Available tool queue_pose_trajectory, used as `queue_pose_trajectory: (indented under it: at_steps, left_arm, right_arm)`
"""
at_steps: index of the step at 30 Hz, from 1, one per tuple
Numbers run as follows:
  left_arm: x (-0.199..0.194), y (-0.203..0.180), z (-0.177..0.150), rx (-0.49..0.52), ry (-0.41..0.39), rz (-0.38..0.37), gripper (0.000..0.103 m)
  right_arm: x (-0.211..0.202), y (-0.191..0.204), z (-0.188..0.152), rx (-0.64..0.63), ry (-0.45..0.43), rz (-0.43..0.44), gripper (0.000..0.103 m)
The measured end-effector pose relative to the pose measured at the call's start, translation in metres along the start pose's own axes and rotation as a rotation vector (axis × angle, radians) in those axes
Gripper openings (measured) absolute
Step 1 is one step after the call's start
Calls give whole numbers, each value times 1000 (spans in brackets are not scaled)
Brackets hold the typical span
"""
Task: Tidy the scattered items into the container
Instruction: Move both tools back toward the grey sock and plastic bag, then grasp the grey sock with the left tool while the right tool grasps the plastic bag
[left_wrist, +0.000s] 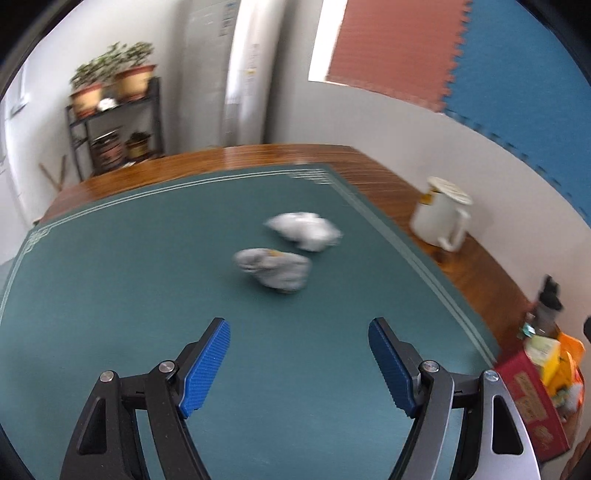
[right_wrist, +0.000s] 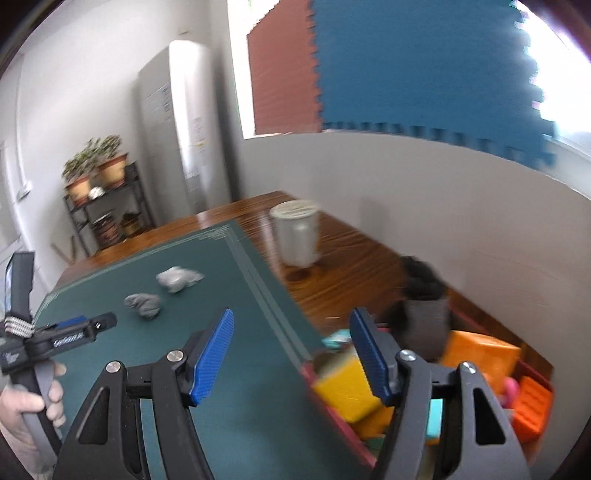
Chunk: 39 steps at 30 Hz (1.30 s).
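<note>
Two crumpled items lie on the green mat (left_wrist: 110, 277): a grey bundle (left_wrist: 275, 271) nearer me and a whiter one (left_wrist: 304, 230) behind it. They also show in the right wrist view, grey (right_wrist: 144, 304) and white (right_wrist: 177, 278). My left gripper (left_wrist: 299, 365) is open and empty, a short way in front of the grey bundle. My right gripper (right_wrist: 291, 354) is open and empty, over the mat's right edge beside the red container (right_wrist: 332, 398), which holds yellow, orange and teal items. The container also shows in the left wrist view (left_wrist: 532, 398).
A white lidded jug (left_wrist: 441, 218) stands on the wooden table (left_wrist: 388, 184) by the wall, also in the right wrist view (right_wrist: 297, 236). A dark bottle (right_wrist: 424, 306) stands by the container. A plant shelf (left_wrist: 114, 122) and tall white appliance stand beyond the table.
</note>
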<state>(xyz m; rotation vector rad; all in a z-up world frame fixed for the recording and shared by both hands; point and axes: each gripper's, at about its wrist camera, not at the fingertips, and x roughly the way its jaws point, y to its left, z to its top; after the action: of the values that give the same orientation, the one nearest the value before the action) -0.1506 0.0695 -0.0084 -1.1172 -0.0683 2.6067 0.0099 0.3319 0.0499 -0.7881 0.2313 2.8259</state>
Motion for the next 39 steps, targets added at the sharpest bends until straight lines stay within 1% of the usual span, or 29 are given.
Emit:
queue_pose_trajectory:
  at_steps: [4,7,11,15,20,22,23,24,26,27,29,35,39]
  left_arm:
    - [17,16,6,-3,15,36,79]
    - [35,14,11,29,30,50,79]
    - [65,7,20,71,61,70,79]
    - [94,-1,29,76,83,65,79]
    - [121,-3,41,59,84,72,79]
    - [129,1,41,43,93,53,79]
    - [133,3,40,36,96,40,74]
    - [135,4,38,34,100,21,63]
    - [136,7,36,36,104,-5,60]
    - [134,8,36,38,103,-3,58]
    - [128,13,38,31,99,12,57]
    - [110,36,47,-36,56,68,57]
    - [106,51,50,-81,49,91,57]
  right_arm:
    - [25,28,-4,-46,43,45,69]
    - [43,43,-7,-77,72,69,69]
    - [64,55,-8,-94,101,76,69]
    - [81,58,-9,-87,123,76,70]
    - [103,61,-15,-95,165,65,70]
    - [114,69,-11,-107,169,75,70]
    - [120,74,-9,-113,170,80,70]
    - [126,78,-7,-119,172,85,69]
    - [138,87,-3,-131,176,95,69]
    - [143,92,-1,-137,177,101,69]
    - [155,100,3,-150,181,111,69]
    - [190,127,16,-186,191,142,69]
    - [230,142,27,-161,239,198,69]
